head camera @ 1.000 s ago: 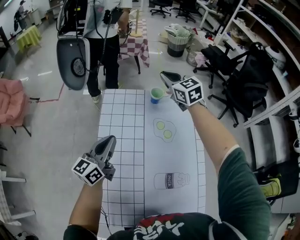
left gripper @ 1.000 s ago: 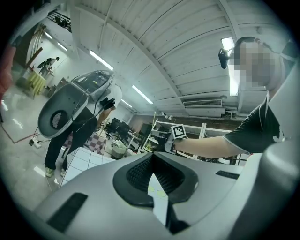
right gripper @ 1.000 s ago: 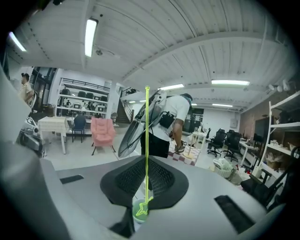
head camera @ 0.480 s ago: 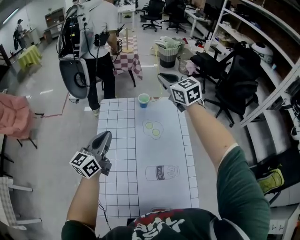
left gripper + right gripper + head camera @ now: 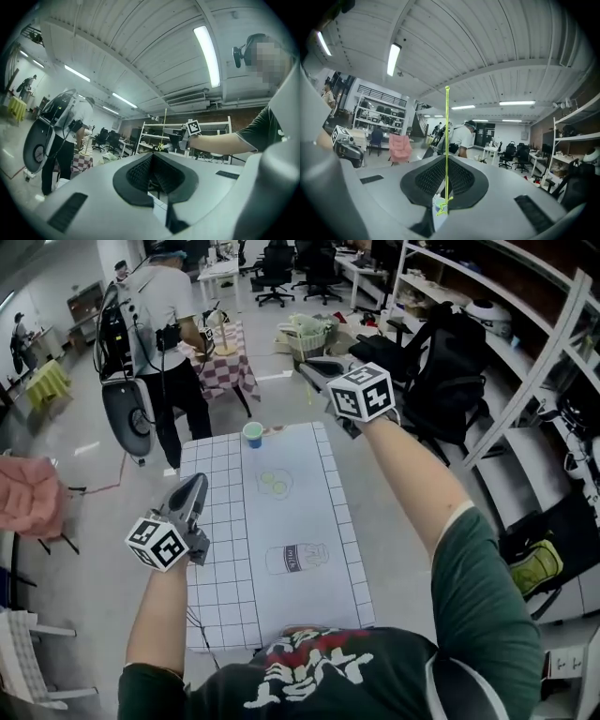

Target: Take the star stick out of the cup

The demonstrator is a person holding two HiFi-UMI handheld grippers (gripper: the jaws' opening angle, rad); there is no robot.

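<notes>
- Right tongs clenched on the thin yellow-green star stick, held high.
- Small blue cup stands at the desk's far edge.
- Left tongs clenched, empty.

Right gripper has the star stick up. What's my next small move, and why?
Probably carry the star stick sideways and lower it onto the table. The right gripper is shut on it, and it appears held clear above the cup, so only setting it down looks left.
</notes>
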